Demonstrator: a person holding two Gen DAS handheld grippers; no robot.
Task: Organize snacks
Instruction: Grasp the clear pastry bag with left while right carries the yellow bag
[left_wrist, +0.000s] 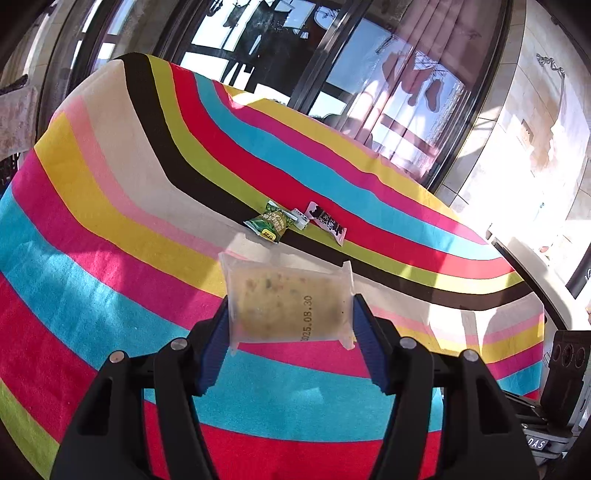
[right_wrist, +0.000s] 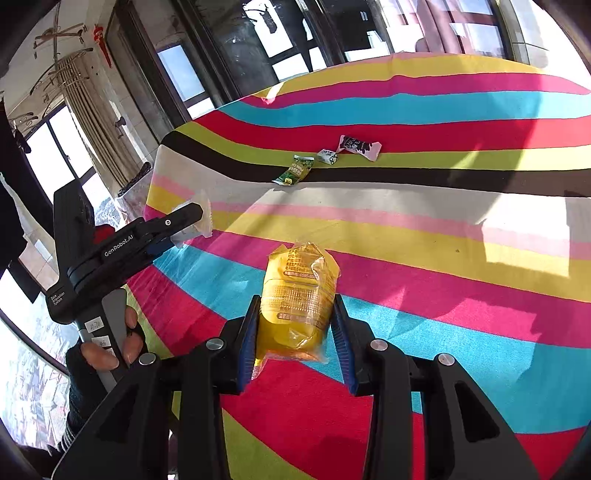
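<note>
My left gripper (left_wrist: 290, 314) is shut on a clear packet of pale snack (left_wrist: 288, 302) stamped 2025.08.30, held above the striped tablecloth (left_wrist: 110, 236). My right gripper (right_wrist: 295, 314) is shut on a yellow snack packet (right_wrist: 297, 295), also held above the cloth. In the right wrist view the left gripper (right_wrist: 192, 221) shows at the left with its clear packet (right_wrist: 195, 230). On the cloth farther back lie a green packet (left_wrist: 269, 223) (right_wrist: 295, 171), a small white-green sweet (left_wrist: 299, 218) (right_wrist: 327, 156) and a pink-white packet (left_wrist: 327, 221) (right_wrist: 358, 146).
The table's far edge runs close to dark-framed glass doors (left_wrist: 314, 55). A curtain (right_wrist: 92, 122) hangs left of the table. A bright tiled wall (left_wrist: 535, 129) is at the right, and a black device (left_wrist: 565, 376) sits low at the right.
</note>
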